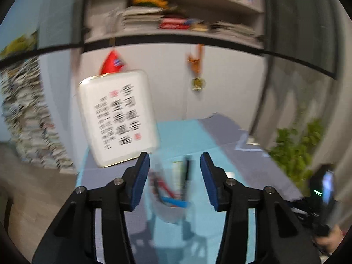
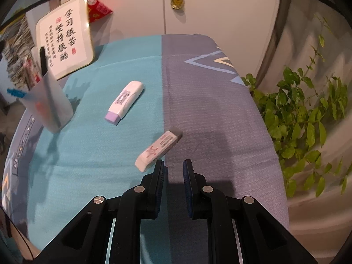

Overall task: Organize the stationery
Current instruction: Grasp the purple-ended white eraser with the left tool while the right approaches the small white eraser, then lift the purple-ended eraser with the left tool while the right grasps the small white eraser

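1. The left gripper (image 1: pixel 175 165) is seen with its fingers released and nothing between them; the cup (image 1: pixel 170 198) stands on the table beyond the gap, untouched as far as the blur allows.
2. The right gripper (image 2: pixel 173 165) hangs over the table (image 2: pixel 198 101) with its fingers nearly clenched, a narrow gap left, and nothing is gripped.
3. Two erasers remain loose on the table: the purple eraser (image 2: pixel 124 102) lies on the teal half, well apart from the cup; the grey eraser (image 2: pixel 158 150) lies across the colour seam, just beside the right fingertips.
4. The cup is a frosted, translucent plastic tumbler, smooth and light. A black pen (image 2: pixel 44 62), a blue-capped item and something red are held in it, all leaning.
5. Both erasers are blocks in glossy paper sleeves with a soft rubber end exposed. The table is covered by a woven cloth, teal and grey-blue.
6. Risk: the cup could be tipped by a sideways knock, being light and top-heavy with leaning pens.
7. Risk: an eraser could slip out of its sleeve if pinched on the paper alone.
8. Risk: the cloth could be dragged or bunched by low fingers, so that the grey eraser is pushed away.
9. Risk: the framed card (image 2: pixel 66 39) propped behind the cup could be toppled.
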`<state>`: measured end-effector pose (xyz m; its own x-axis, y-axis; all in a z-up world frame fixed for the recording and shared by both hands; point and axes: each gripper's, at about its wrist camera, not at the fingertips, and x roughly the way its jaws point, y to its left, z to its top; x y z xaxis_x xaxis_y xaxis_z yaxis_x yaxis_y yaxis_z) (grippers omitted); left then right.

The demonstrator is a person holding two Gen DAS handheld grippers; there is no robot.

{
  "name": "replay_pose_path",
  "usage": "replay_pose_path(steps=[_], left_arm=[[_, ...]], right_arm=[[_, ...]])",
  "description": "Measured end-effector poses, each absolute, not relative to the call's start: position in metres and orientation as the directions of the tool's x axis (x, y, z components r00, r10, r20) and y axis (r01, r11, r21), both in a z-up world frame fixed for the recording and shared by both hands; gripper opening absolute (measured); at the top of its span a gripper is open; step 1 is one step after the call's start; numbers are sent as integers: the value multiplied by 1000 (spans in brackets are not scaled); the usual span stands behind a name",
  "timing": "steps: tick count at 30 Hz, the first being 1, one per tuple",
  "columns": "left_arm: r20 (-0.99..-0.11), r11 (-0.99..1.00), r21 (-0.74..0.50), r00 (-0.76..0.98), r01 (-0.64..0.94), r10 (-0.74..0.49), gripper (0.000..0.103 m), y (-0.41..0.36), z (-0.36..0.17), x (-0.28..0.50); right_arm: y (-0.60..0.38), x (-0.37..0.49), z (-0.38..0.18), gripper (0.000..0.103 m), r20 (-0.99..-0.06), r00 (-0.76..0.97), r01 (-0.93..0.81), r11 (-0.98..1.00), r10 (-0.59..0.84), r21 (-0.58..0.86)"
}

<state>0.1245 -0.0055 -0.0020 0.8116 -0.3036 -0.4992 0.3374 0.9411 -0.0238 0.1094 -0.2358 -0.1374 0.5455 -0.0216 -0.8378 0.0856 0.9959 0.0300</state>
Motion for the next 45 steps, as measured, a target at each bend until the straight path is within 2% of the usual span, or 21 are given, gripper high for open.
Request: replay_pose_path(steps=[3,7,10,14,18,23,24,27,31,35,36,39,42,45], left_arm=[[-516,887,1,760,462,-396,52,-37,-1,108],[-569,848,41,710,528,-414,53,-80,-18,112],[-634,840,66,673,538,-381,54,-111,-50,131],[-730,857,112,627,503,-272,54,-147,-101,177],[-780,862,171,600,476,-177,54,-167,-135,210],[-817,875,135,552,466,-168,53,-173,-154,229],[-825,881,115,538,459,-173,48,-171,-156,232],[-831,894,58,517,444,-203,24,-164,-154,231],[-807,883,4,523,469,-274,24,-147,-134,209],[-762,857,-25,545,514,-349,24,-125,-107,172],[-751,854,-32,551,519,-364,24,-119,-101,165],[-702,850,-59,583,523,-408,24,-95,-84,139],[-654,859,-72,626,508,-425,24,-70,-69,118],[-630,863,-87,644,498,-435,24,-54,-64,109]], right_arm=[[-246,109,-139,15,-840,543,118,991,-12,63],[-254,105,-140,15,-840,543,133,989,-16,67],[-262,102,-142,16,-841,542,144,987,-15,75],[-278,97,-146,16,-845,535,168,981,-5,101],[-290,95,-150,16,-847,531,176,977,6,118],[-304,97,-154,16,-844,536,181,972,31,151],[-305,98,-154,16,-842,539,179,971,35,156],[-304,101,-154,16,-843,537,175,972,37,155],[-298,106,-152,16,-843,534,159,971,69,180],[-291,115,-146,16,-832,530,146,949,163,279],[-290,118,-145,18,-828,527,146,940,190,308],[-287,131,-145,43,-831,505,184,912,233,368],[-280,142,-140,45,-832,504,217,899,231,381],[-267,156,-143,45,-875,454,246,921,166,302]])
